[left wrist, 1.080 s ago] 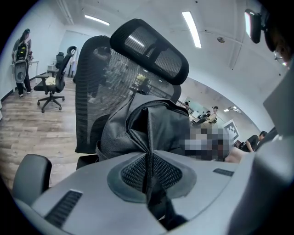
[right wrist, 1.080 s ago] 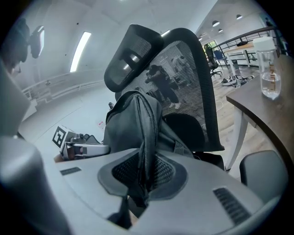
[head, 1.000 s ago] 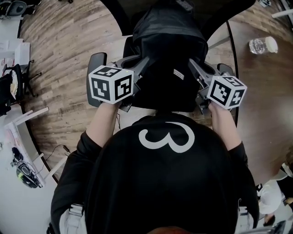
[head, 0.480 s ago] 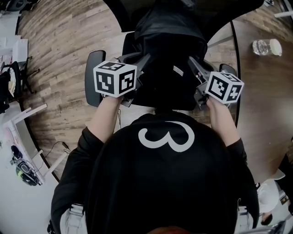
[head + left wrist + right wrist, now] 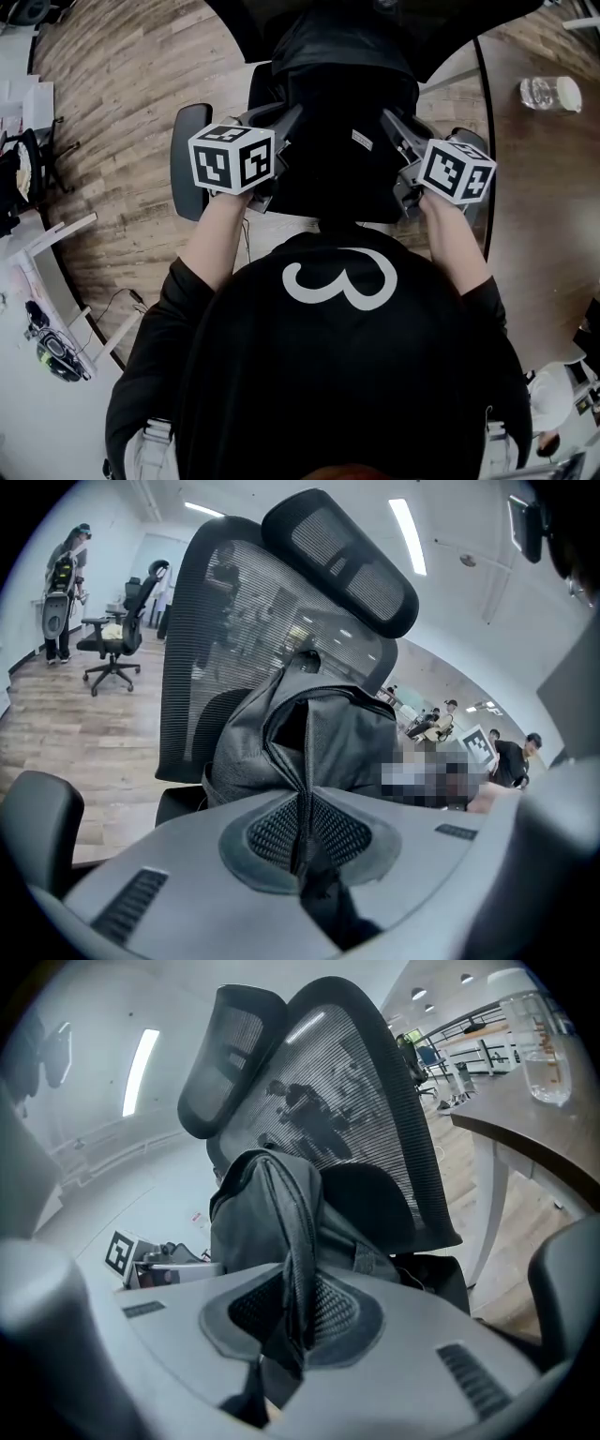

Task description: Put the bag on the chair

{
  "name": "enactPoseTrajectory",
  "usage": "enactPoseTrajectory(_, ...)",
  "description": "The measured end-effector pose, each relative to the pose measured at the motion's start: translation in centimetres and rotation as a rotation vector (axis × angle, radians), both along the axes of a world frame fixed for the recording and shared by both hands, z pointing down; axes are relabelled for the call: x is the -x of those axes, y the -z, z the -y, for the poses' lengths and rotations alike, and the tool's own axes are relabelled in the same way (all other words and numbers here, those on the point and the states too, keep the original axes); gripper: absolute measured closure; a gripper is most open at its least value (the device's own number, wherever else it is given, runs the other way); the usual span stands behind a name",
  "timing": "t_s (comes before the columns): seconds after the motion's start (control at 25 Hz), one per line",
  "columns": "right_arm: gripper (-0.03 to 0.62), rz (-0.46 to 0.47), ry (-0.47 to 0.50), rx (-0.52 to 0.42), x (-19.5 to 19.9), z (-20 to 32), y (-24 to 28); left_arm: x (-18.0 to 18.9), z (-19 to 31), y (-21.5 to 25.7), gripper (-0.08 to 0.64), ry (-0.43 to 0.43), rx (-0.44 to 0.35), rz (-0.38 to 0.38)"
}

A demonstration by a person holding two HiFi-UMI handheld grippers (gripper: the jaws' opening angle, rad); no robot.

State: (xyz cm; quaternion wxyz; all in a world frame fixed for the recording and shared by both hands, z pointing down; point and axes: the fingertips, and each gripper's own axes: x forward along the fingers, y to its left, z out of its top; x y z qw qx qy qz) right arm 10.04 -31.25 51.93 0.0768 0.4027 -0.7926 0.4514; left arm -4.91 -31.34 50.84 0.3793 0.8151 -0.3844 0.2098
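Head view: the black backpack (image 5: 342, 131) hangs between the two grippers, in front of the backrest of the mesh-back office chair (image 5: 220, 621) and over its seat, between the armrests (image 5: 190, 159). The underside of the backpack is hidden in every view, so contact with the seat cannot be confirmed. Judged from this position, placement is nearly complete but the load has not been released.

The backpack is gripped at two opposite sides near its top. This two-point hold keeps it upright and centred on the seat.

The left gripper (image 5: 302, 829) has its jaws almost together, the pads clamped on a narrow fold of fabric beside the zip opening. The right gripper (image 5: 291, 1321) is likewise almost closed, clenched on a strap-like edge of the backpack.

A water bottle (image 5: 544, 92) stands on the brown table (image 5: 539, 206) to the right, apart from the chair.
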Motion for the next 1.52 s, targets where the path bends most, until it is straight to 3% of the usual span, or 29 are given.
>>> enactPoseTrajectory(0.28,0.532,-0.008,-0.013,-0.025,0.0,0.4,-0.6,0.0,0.4,-0.6,0.512,0.017,0.006,-0.048)
enactPoseTrajectory(0.84,0.532,-0.05,-0.017,-0.038,0.3,0.9,-1.9,0.3,1.0,-2.2,0.511,0.067,-0.016,-0.046)
enactPoseTrajectory(1.52,0.529,-0.093,0.003,-0.062,0.4,1.0,-2.1,0.6,1.4,-3.1,0.509,0.068,-0.031,-0.066)
